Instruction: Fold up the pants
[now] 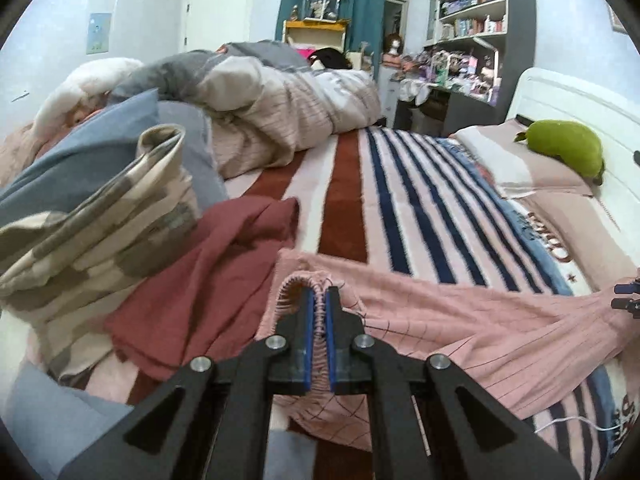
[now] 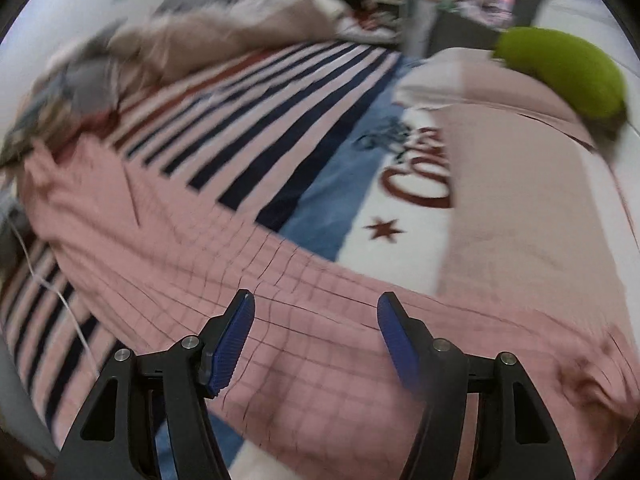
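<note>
Pink checked pants (image 1: pixel 460 320) lie stretched across the striped blanket (image 1: pixel 400 184) on the bed. My left gripper (image 1: pixel 319 294) is shut on the gathered waistband of the pants and holds it slightly raised. In the right wrist view the pants (image 2: pixel 240 280) run from upper left to lower right beneath my right gripper (image 2: pixel 316 304), which is open and empty just above the fabric. The right gripper's tips also show at the right edge of the left wrist view (image 1: pixel 626 296). The right wrist view is motion-blurred.
A maroon garment (image 1: pixel 208 280) and a checked beige piece (image 1: pixel 88 232) lie to the left of the pants. A bunched duvet (image 1: pixel 260 112) fills the far side. A green plush (image 1: pixel 568 152) sits on the pillow (image 2: pixel 520 200) at right. A white cable (image 2: pixel 52 280) crosses the blanket.
</note>
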Available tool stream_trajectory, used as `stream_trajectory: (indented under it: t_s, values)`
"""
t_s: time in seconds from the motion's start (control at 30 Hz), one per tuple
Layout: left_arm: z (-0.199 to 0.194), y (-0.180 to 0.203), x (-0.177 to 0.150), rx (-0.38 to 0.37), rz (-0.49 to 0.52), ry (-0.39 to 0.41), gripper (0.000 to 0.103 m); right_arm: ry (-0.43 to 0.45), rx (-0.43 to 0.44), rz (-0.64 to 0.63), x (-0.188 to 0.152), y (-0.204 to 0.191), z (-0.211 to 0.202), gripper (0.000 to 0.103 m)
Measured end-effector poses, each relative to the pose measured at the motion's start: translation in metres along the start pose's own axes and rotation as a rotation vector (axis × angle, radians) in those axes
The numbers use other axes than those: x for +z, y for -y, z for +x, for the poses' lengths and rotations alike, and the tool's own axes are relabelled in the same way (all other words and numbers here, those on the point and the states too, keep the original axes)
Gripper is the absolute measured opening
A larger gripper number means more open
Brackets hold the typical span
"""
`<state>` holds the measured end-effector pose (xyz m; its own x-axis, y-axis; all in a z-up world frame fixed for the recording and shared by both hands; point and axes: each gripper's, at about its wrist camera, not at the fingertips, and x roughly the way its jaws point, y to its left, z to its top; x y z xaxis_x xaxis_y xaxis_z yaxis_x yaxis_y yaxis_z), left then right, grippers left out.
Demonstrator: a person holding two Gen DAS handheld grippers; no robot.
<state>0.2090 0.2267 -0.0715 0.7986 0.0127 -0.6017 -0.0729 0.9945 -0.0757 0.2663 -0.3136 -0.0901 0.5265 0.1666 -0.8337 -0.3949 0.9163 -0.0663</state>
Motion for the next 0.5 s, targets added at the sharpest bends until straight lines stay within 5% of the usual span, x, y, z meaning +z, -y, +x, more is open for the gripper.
stream_trajectory:
  t_s: [0.17, 0.33, 0.43, 0.47, 0.5]
  values:
    - [0.003, -0.007, -0.008, -0.001, -0.017, -0.011, 0.003, -0.103, 0.096, -0.086, -0.005, -0.020, 0.037, 0.059]
    - [0.003, -0.006, -0.009, 0.005, -0.007, -0.015, 0.003, -0.166, 0.084, -0.206, -0.017, -0.041, 0.047, 0.059]
    - [0.004, -0.007, -0.009, 0.005, -0.007, -0.013, 0.003, -0.133, 0.067, -0.198, -0.012, -0.042, 0.048, 0.059]
    - [0.004, -0.006, -0.009, 0.005, -0.009, -0.012, 0.003, -0.127, 0.073, -0.183, -0.008, -0.040, 0.049, 0.057]
    - [0.004, -0.007, -0.008, 0.005, -0.010, -0.010, 0.003, -0.144, 0.092, -0.176, -0.006, -0.039, 0.052, 0.033]
